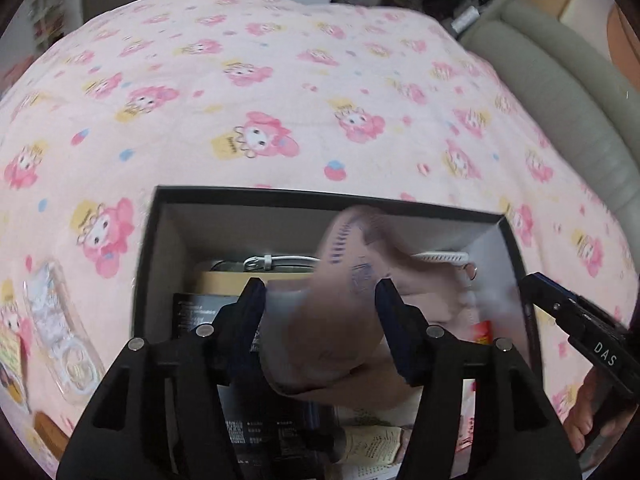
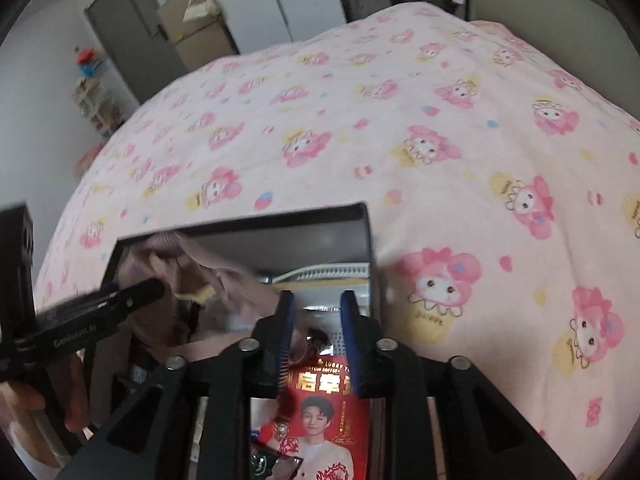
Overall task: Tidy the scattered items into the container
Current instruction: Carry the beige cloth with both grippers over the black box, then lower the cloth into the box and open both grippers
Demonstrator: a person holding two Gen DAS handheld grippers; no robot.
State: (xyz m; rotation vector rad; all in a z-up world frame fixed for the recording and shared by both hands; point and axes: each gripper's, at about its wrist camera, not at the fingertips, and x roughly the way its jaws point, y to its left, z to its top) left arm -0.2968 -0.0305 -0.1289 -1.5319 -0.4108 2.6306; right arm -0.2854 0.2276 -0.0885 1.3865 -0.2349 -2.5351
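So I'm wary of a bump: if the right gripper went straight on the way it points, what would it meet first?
Probably the red packet lying in the black box just beyond the right gripper, whose open jaws hold nothing. Depth is unclear; the box's far wall lies further on.

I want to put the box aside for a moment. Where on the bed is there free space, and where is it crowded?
The pink blanket is bare beyond the far wall of the box and to its right. Crowded: the strip left of the box, with a clear plastic packet, and the box itself, where the left gripper holds a pink cloth.
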